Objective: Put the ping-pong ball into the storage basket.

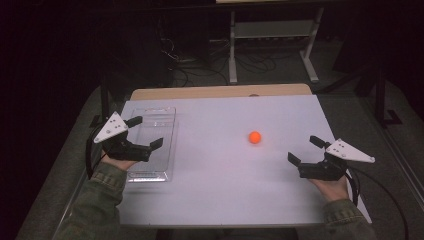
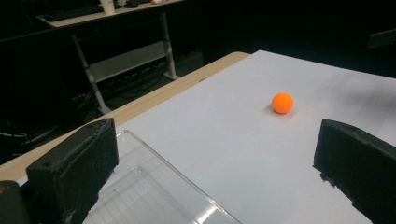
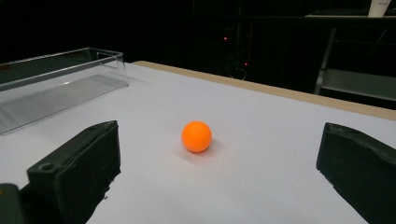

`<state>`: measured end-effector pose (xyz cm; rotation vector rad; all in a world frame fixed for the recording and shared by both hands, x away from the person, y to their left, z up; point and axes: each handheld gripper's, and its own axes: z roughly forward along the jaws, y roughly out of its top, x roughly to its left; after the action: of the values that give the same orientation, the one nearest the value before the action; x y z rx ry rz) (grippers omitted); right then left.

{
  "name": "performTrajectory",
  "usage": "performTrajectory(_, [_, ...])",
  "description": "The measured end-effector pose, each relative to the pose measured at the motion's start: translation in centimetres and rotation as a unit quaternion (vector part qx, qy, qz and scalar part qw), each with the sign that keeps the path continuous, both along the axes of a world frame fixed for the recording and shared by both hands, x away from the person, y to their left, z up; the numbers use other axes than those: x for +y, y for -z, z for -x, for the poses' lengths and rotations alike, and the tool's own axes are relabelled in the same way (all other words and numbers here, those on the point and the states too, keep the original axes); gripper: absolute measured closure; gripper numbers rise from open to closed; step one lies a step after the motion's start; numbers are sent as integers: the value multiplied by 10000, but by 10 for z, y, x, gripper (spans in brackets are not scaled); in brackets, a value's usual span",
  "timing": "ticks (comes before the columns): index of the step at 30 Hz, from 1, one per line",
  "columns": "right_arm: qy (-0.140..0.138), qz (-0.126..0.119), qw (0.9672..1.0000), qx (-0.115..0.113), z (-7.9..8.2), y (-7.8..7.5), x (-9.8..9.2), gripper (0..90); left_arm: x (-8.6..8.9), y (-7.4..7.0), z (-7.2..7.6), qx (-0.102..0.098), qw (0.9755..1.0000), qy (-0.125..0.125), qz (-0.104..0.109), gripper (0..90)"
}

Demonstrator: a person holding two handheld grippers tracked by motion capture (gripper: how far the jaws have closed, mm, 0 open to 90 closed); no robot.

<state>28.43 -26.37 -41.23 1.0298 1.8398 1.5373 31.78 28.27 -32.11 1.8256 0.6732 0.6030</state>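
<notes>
Fingers, right gripper [image 1: 304,150]: spread wide, holding nothing; in the right gripper view both black fingers [image 3: 74,170] frame the ball, which lies just ahead between them.
Fingers, left gripper [image 1: 144,132]: spread wide, holding nothing; poised over the clear tray [image 1: 162,114], one finger [image 2: 70,168] above its rim.
Ball [image 1: 255,137]: small, orange, resting on the white bench sheet [image 1: 225,190], right of centre, near the right gripper and well apart from the tray.
Handling, judged: likely light and hollow, with a hard, smooth shell. Expect it to roll at a slight nudge and to slip out of an off-centre pinch.
Hold point: across the widest part, fingers level on opposite sides, closed gently.
Orientation: a sphere; no long axis and no facing direction, so any approach angle serves.
Tray: transparent, rectangular, empty as far as can be seen; long axis runs away from the person along the left side of the bench.
Far edge: a strip of bare wooden bench [image 1: 220,91] beyond the sheet; dark room behind.
</notes>
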Motion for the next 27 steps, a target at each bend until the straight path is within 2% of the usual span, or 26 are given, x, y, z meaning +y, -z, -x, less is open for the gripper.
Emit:
performTrajectory(22, [-68,11,10000,28,0,0,0,0,-25,-11,-21,177,9993,265,-185,0])
performTrajectory(27, [-84,13,10000,15,0,0,-1,0,-34,-11,-26,236,9984,346,-391,0])
